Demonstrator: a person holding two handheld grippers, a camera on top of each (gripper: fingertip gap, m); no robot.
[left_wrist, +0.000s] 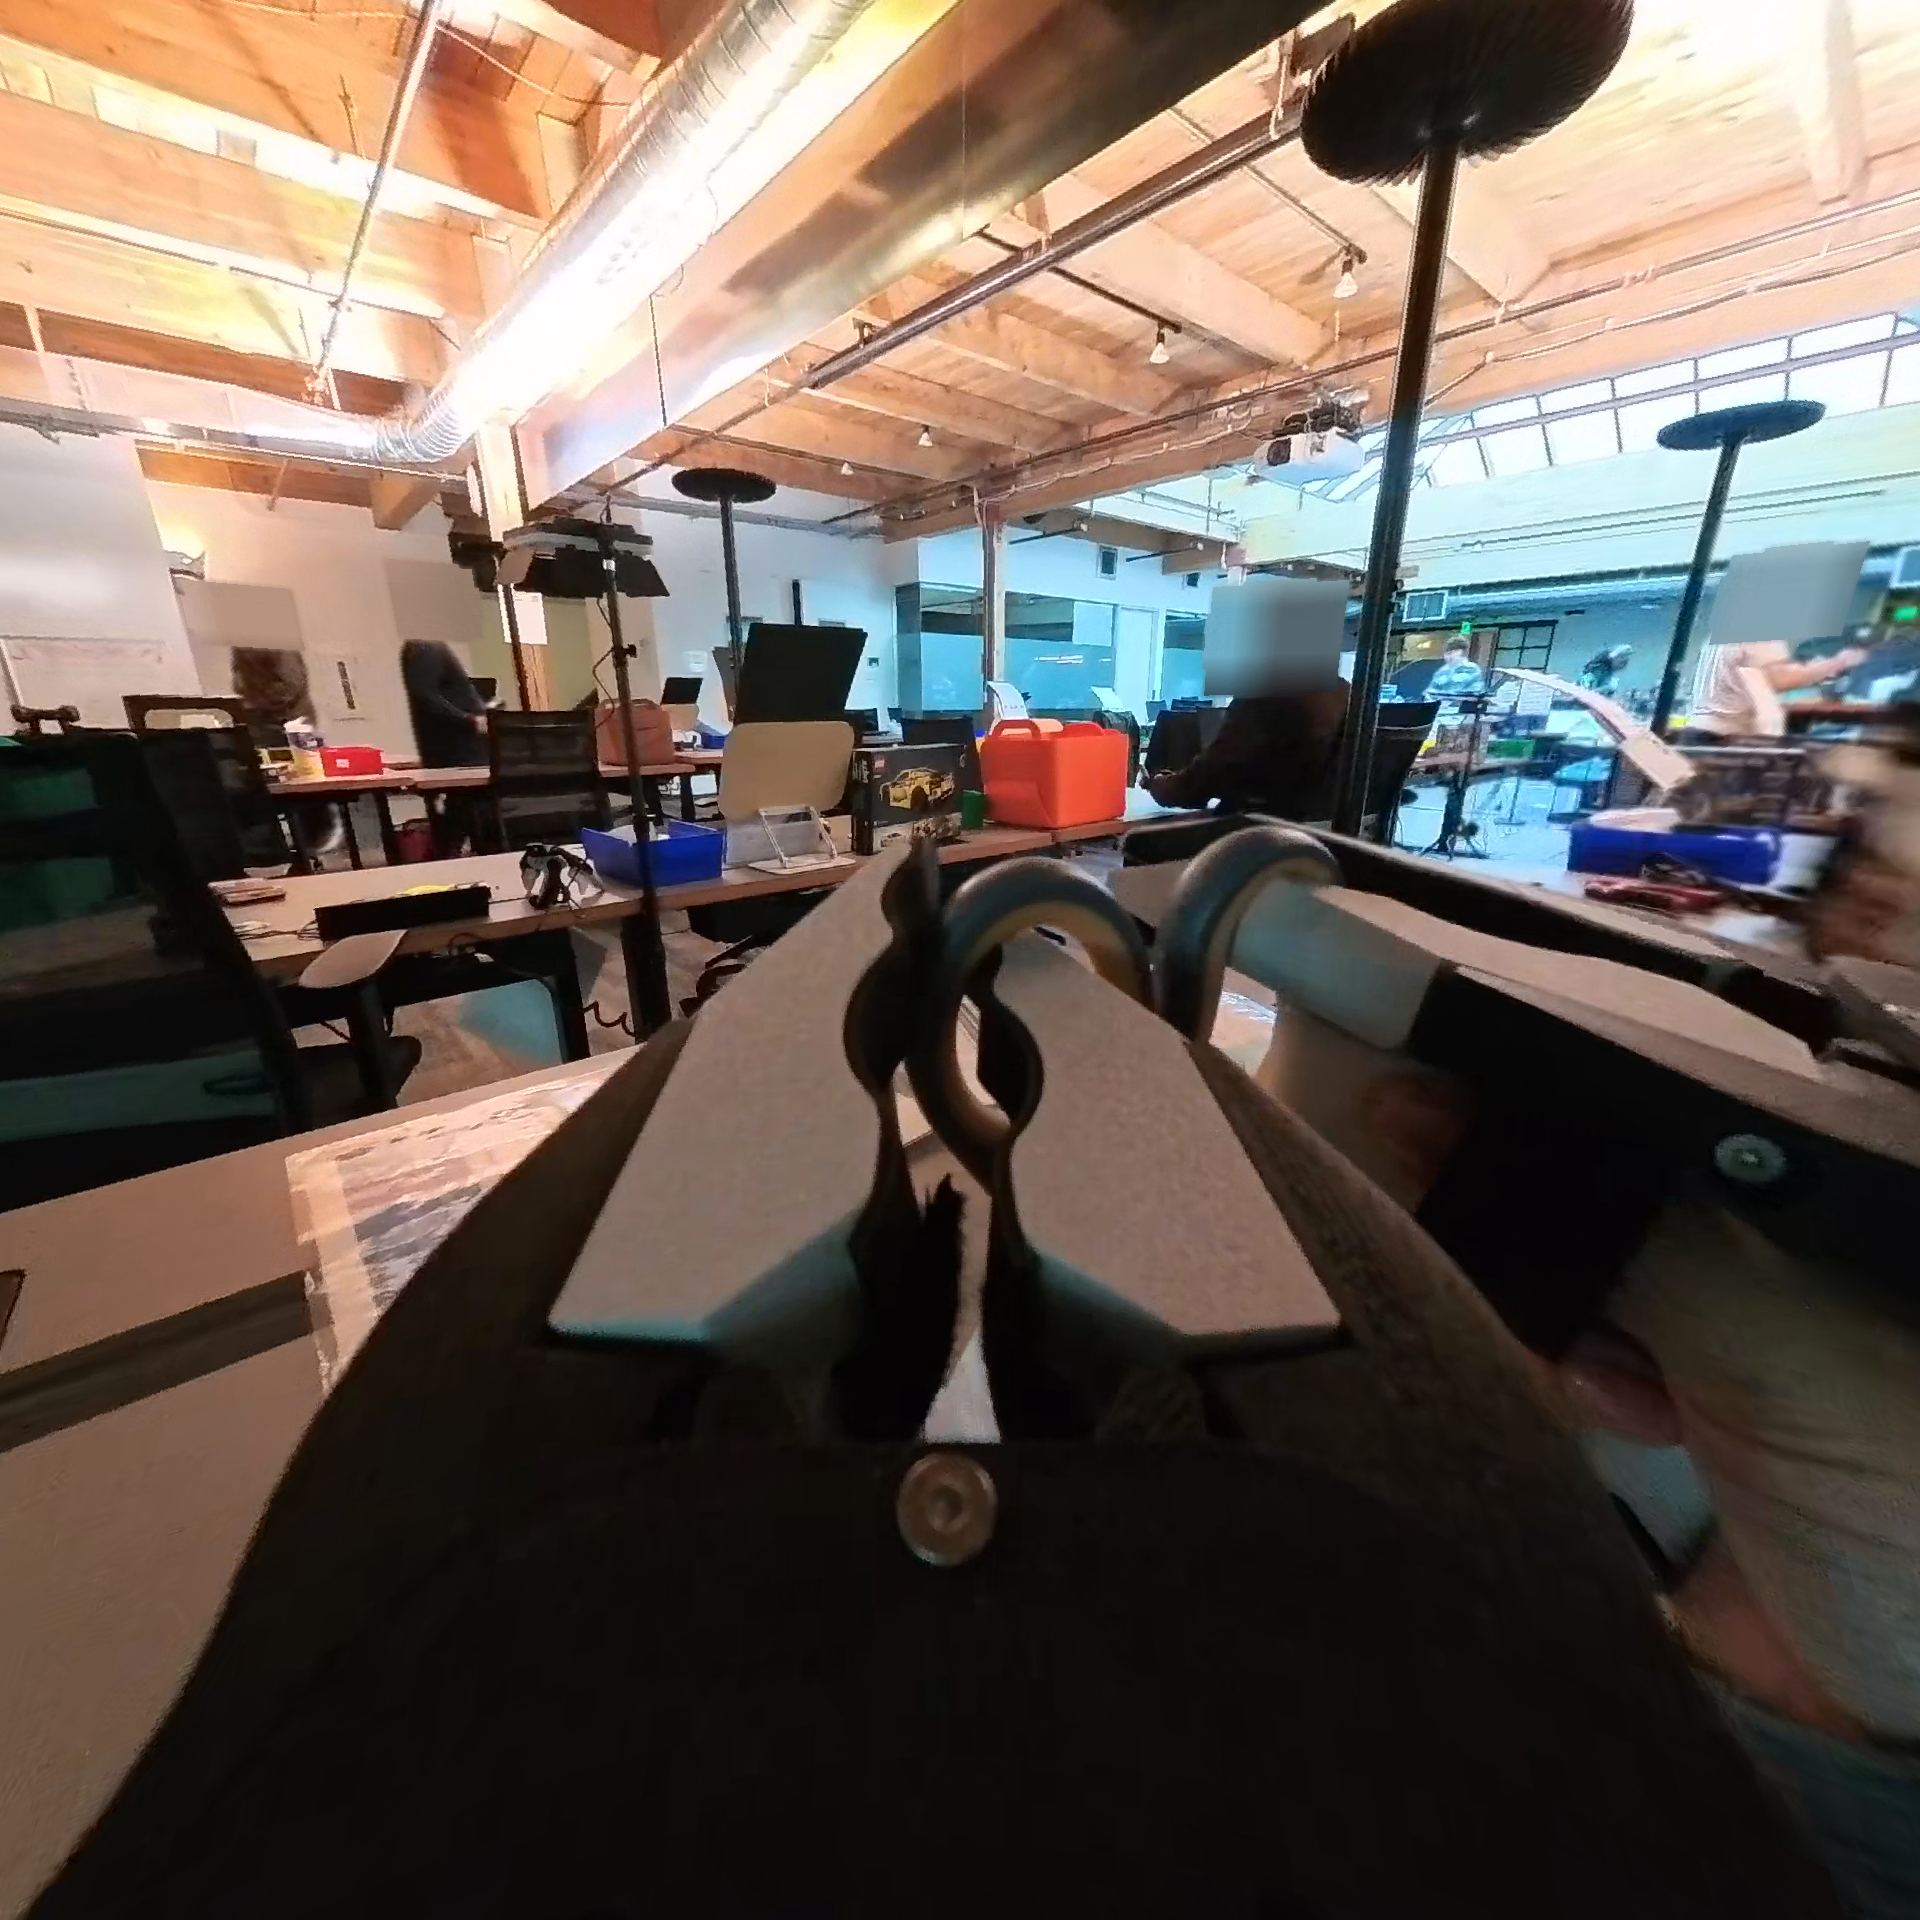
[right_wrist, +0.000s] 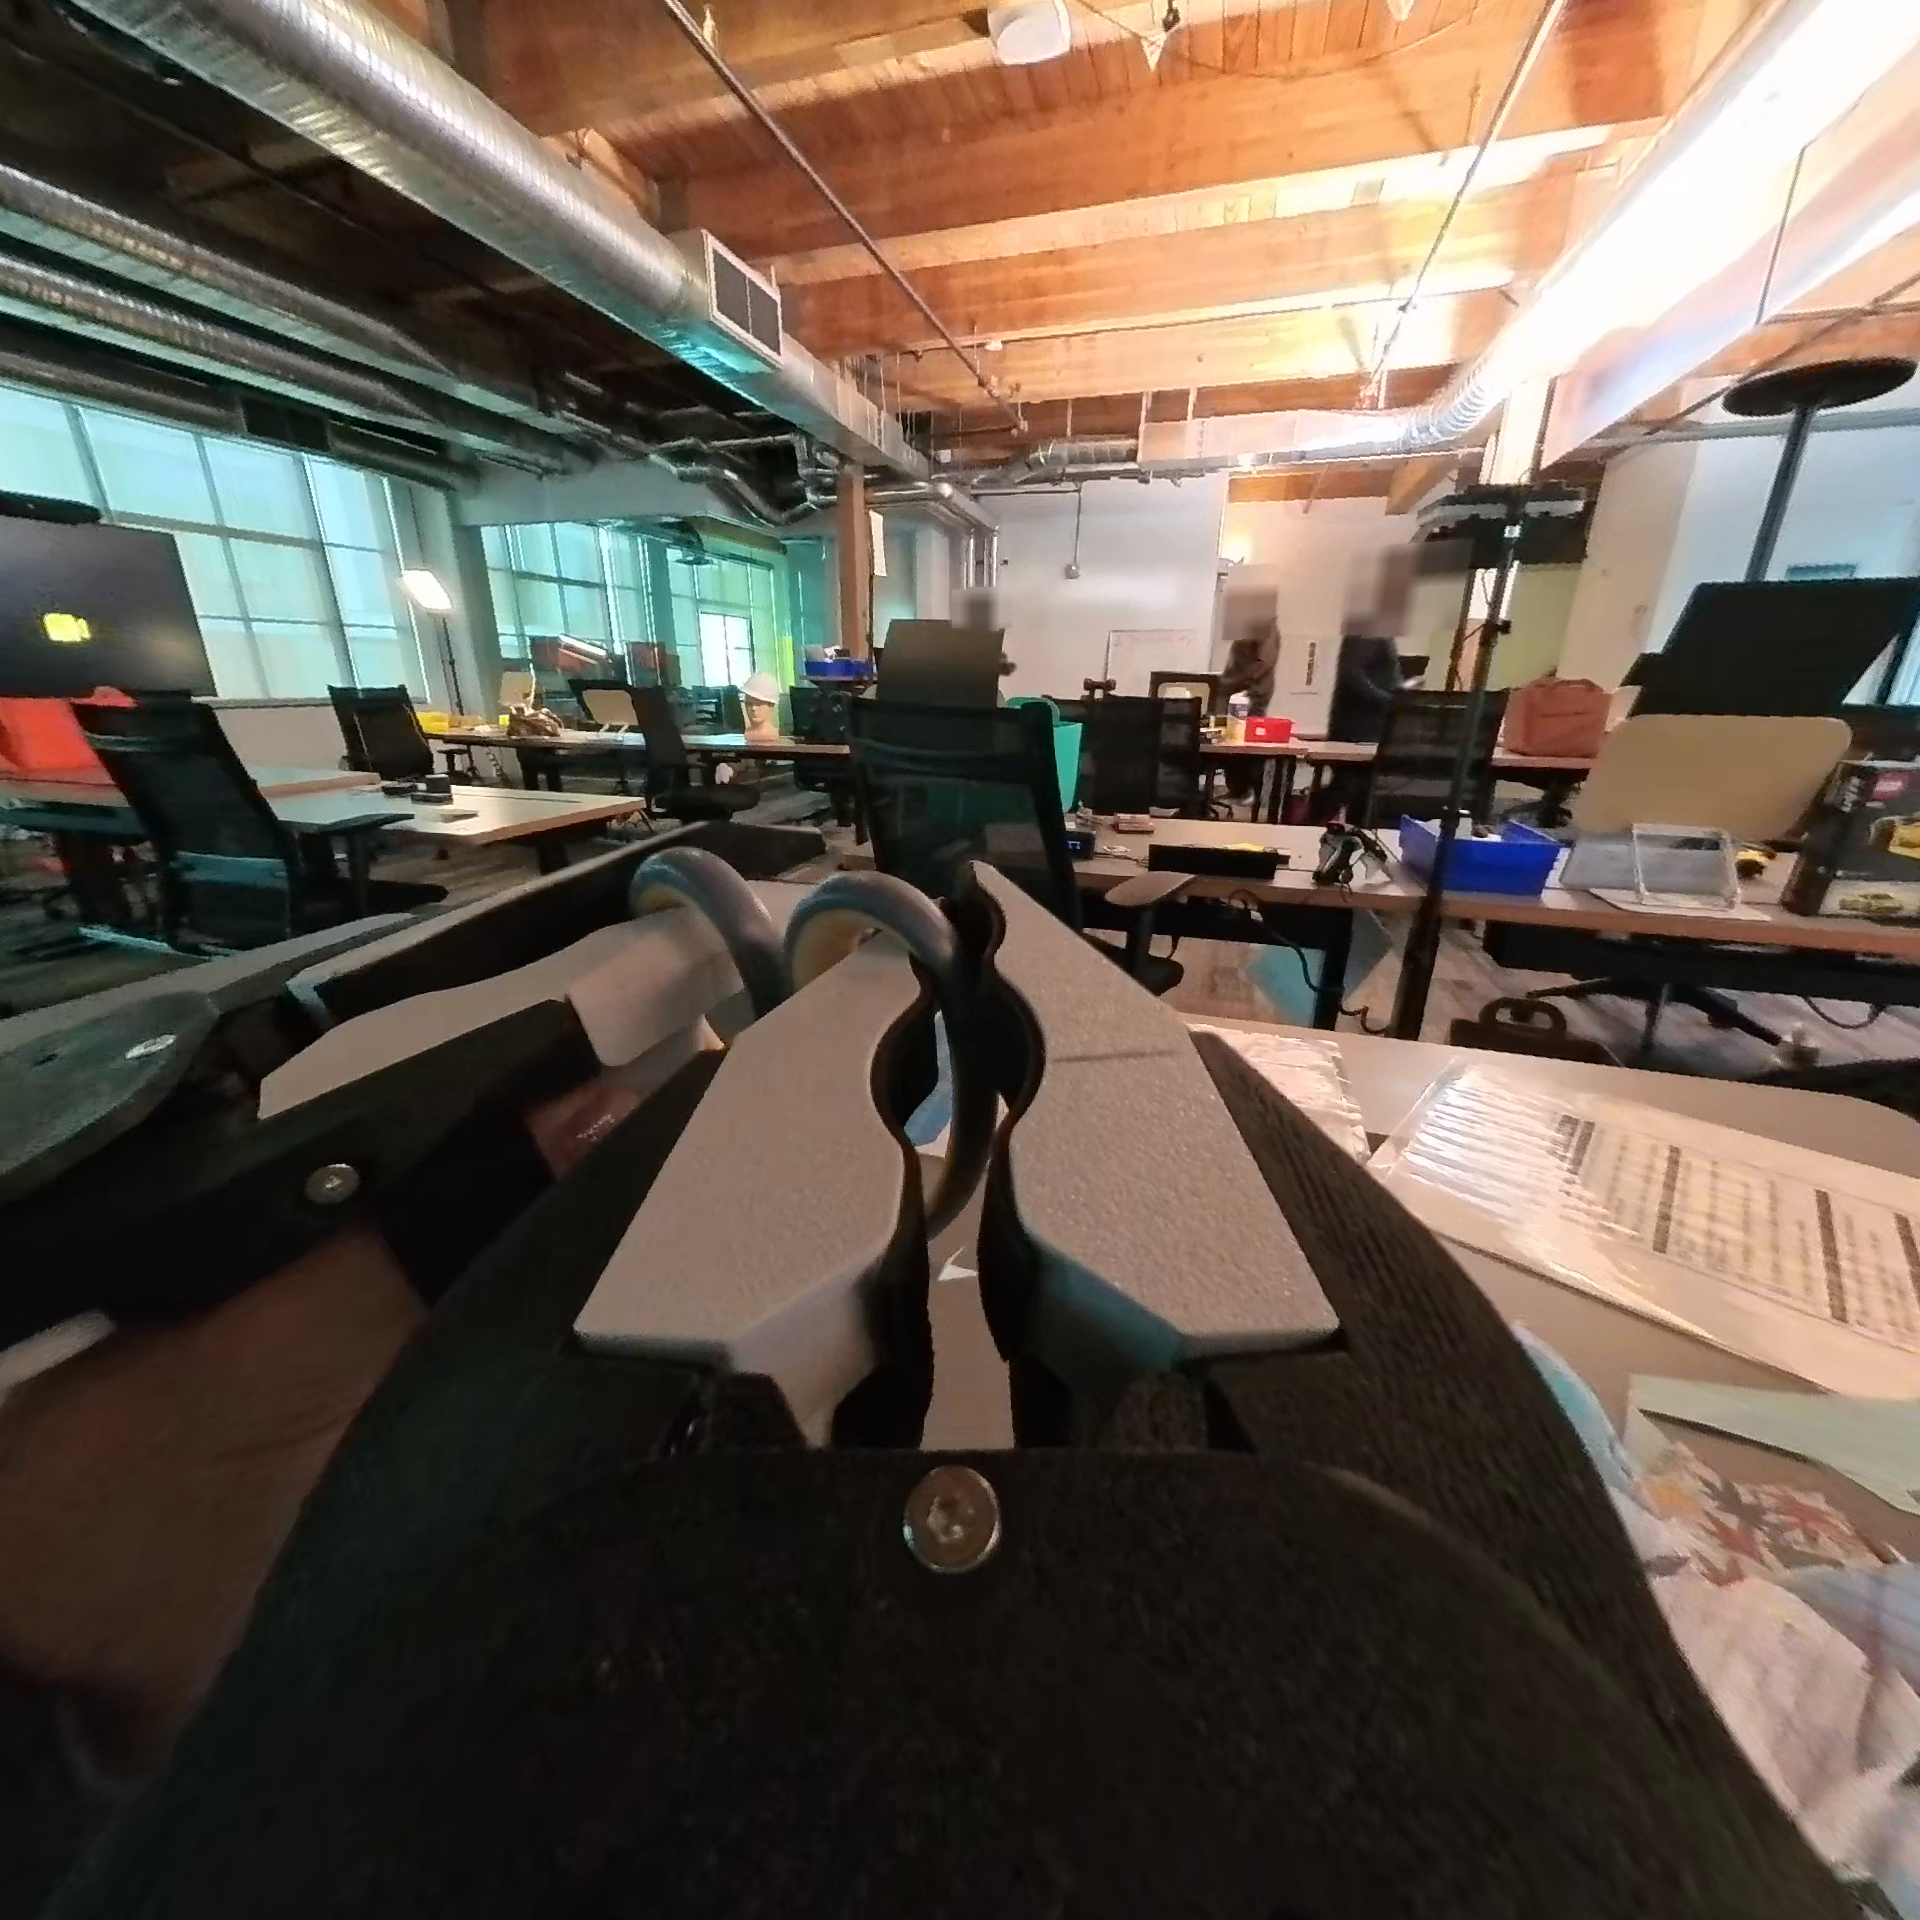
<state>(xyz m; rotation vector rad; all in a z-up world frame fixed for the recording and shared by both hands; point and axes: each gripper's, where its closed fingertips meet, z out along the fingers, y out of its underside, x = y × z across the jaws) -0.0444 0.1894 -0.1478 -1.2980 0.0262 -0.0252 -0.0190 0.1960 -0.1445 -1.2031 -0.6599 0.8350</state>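
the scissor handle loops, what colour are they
Blue outside with a pale cream inner lining, on the scissor handle loops; clearest in the right wrist view.

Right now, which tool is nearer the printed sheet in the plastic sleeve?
Right. The right tool is just left of the printed sheet; the left tool lies farther left.

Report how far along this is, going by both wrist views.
Done: the left hand-held gripper is shut on the first blue loop of what look like scissor handles, and the right hand-held gripper is shut on the second blue loop. In hand: both loops are held side by side above the table. Left: the blades are hidden, and the sleeved paper sheet lies untouched.
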